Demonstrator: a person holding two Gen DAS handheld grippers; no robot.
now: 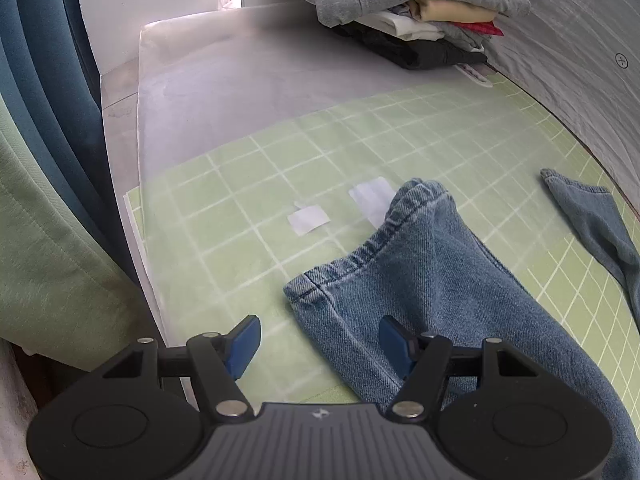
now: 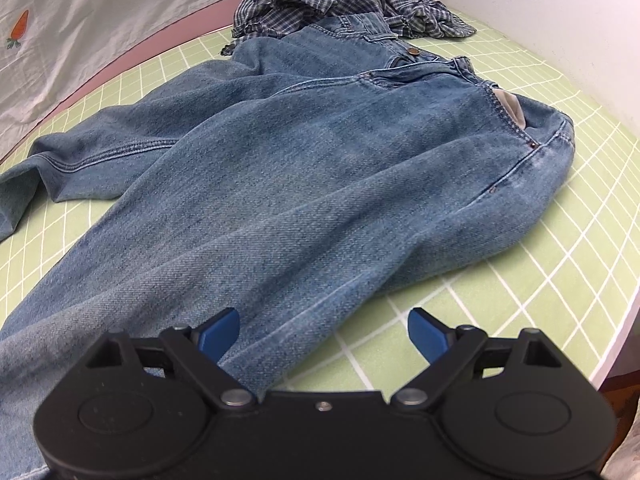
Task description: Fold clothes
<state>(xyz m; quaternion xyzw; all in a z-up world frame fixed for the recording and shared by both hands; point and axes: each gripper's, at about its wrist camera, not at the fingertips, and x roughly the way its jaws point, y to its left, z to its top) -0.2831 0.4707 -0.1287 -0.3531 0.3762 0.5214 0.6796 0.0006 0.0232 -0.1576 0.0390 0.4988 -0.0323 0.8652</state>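
Left wrist view: the jeans are faded blue denim, one leg lying flat on the green grid mat with its hem bunched up ahead, the other leg's hem off to the right. The left claw is released, holding nothing, blue pads spread apart. The leg's edge sits between the pads, mostly under the right one, untouched as far as I can see. A stack of folded clothes is far ahead.

Right wrist view: jeans spread out, waistband and button far ahead, a pocket lining poking out. The right claw is wide open, empty, hovering over the leg's edge; denim runs under the left pad, bare mat under the right. A crumpled plaid shirt lies beyond the waistband.
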